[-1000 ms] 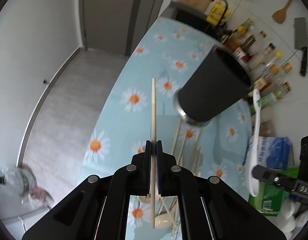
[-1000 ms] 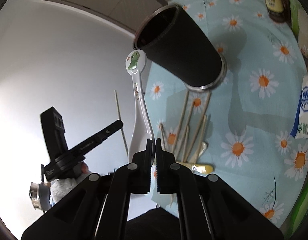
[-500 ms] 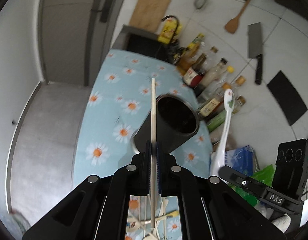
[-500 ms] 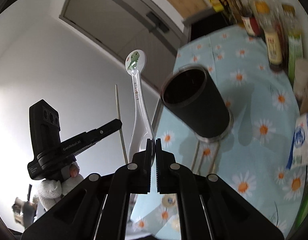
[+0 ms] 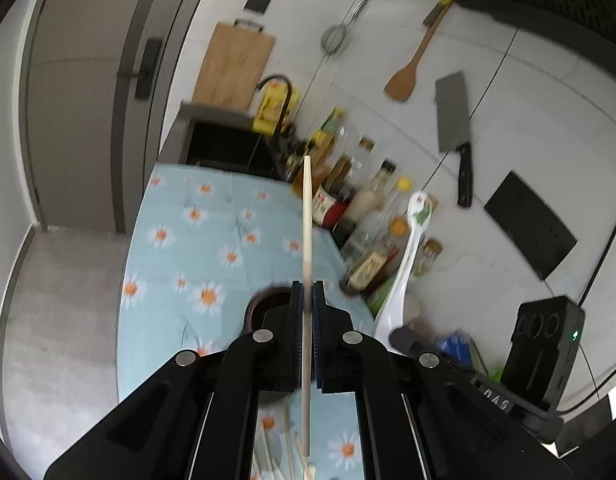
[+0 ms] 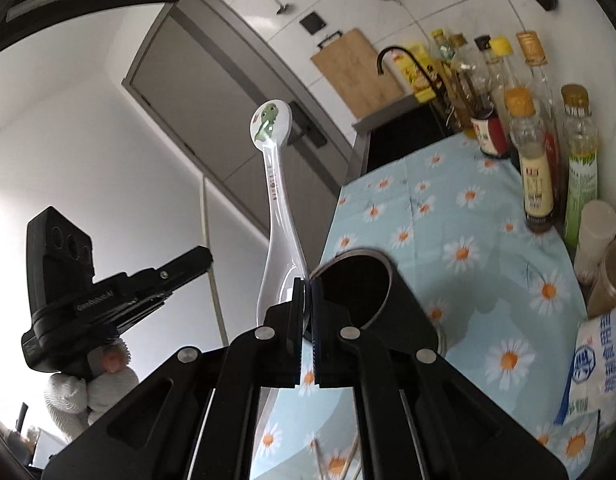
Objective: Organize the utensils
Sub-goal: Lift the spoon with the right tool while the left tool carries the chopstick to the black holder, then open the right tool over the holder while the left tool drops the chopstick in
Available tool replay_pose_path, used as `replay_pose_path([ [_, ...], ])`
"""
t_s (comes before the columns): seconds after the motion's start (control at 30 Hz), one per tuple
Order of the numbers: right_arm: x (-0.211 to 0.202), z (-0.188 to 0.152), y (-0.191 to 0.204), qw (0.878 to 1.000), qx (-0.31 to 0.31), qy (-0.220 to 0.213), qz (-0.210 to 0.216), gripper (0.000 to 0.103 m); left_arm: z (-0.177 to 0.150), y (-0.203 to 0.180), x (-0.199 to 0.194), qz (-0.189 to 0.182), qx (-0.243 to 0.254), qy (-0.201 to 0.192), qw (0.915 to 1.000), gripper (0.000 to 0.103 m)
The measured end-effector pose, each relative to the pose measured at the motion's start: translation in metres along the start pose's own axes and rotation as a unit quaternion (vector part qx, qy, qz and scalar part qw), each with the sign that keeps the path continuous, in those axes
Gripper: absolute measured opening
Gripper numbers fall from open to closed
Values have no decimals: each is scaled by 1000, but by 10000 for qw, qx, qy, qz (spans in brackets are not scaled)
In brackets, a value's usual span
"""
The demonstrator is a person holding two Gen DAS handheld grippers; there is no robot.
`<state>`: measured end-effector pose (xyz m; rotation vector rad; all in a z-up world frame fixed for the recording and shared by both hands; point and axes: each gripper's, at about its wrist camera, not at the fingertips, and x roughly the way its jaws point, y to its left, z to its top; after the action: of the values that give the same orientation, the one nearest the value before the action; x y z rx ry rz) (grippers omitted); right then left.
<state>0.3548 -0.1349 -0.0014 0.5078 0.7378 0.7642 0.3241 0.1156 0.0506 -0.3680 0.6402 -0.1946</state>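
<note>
a daisy-print tablecloth (image 5: 196, 240) is seen below a tiled kitchen wall, bottles (image 6: 535, 168) ranged at its far right. a chopstick (image 5: 306, 240), light and stiff, is clamped upright mid-length by the left gripper (image 5: 306, 336), above the dark cup (image 6: 359, 280). further right, a white spoon (image 6: 274, 208), judged slippery and breakable, is pinched at its bowl by the right gripper (image 6: 306, 332).

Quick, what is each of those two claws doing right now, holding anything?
Left gripper: closed on a wooden chopstick, held upright.
Right gripper: closed on a white spoon with a green dinosaur on its handle end.
</note>
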Motion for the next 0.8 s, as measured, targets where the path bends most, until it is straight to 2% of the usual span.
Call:
replay_pose_path([
  [0.07, 2, 5, -2, 9999, 4, -152, 2, 4, 6, -4, -1, -86, 84, -119, 9999, 4],
  [0.17, 6, 10, -1, 9995, -78, -297, -38, 4, 18, -6, -5, -384, 109, -581, 9975, 4],
  [0.43, 30, 18, -4, 9991, -160, -348, -153, 4, 26, 4, 11, -336, 157, -1038, 9939, 4],
  [0.63, 54, 11, -15, 9992, -139, -121, -341, 4, 14, 19, 39, -245, 149, -923, 9953, 4],
  [0.8, 68, 6, -19, 9987, -212, -8, -464, 5, 7, 30, 53, -196, -45, -803, 9966, 4],
])
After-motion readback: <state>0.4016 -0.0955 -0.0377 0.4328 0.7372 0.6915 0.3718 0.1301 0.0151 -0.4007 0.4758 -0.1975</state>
